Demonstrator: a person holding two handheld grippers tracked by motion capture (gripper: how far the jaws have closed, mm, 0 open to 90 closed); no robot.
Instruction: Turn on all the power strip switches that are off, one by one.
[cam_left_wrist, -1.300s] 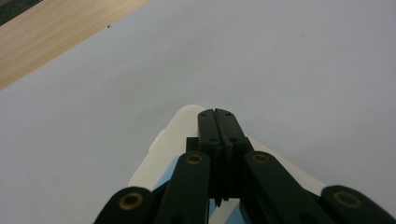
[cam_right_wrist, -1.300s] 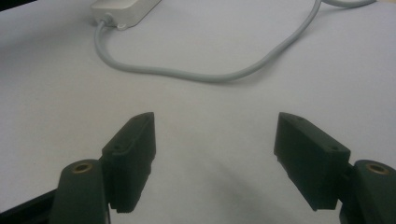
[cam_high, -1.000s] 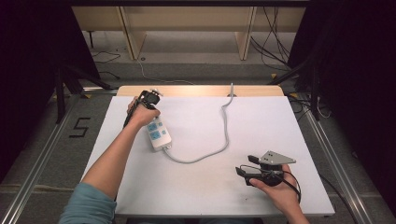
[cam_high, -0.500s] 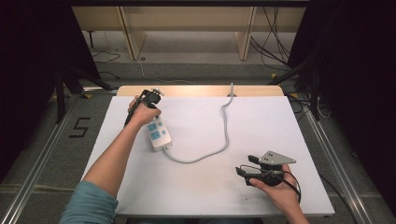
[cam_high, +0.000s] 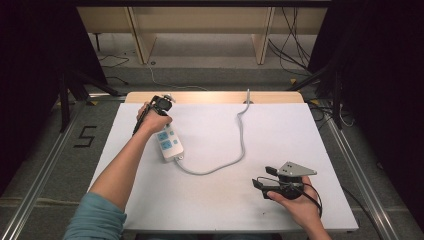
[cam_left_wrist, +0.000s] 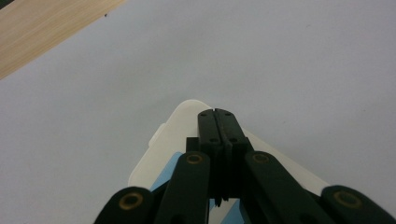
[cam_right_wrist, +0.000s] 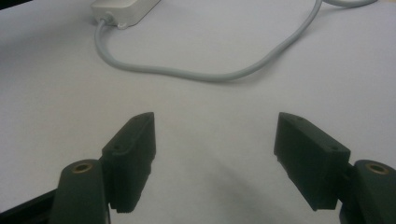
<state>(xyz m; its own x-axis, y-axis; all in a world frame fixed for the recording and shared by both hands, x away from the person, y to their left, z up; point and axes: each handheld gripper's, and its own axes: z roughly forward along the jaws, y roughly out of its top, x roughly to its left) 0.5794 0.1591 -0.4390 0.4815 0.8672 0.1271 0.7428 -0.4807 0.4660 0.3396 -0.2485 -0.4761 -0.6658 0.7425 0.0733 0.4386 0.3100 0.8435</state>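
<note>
A white power strip with blue sockets lies on the left half of the white tabletop. Its grey cable curves right and runs off the far edge. My left gripper is held over the strip's far end. In the left gripper view its jaws are shut together with nothing between them, their tips over the strip's rounded white end; whether they touch it I cannot tell. My right gripper rests low at the near right, pointing left. Its jaws are open and empty, facing the cable and the strip's cable end.
A strip of bare wood borders the tabletop's far side and shows in the left gripper view. Beyond the table are a grey floor, loose cables and wooden shelf legs. Dark curtains stand on both sides.
</note>
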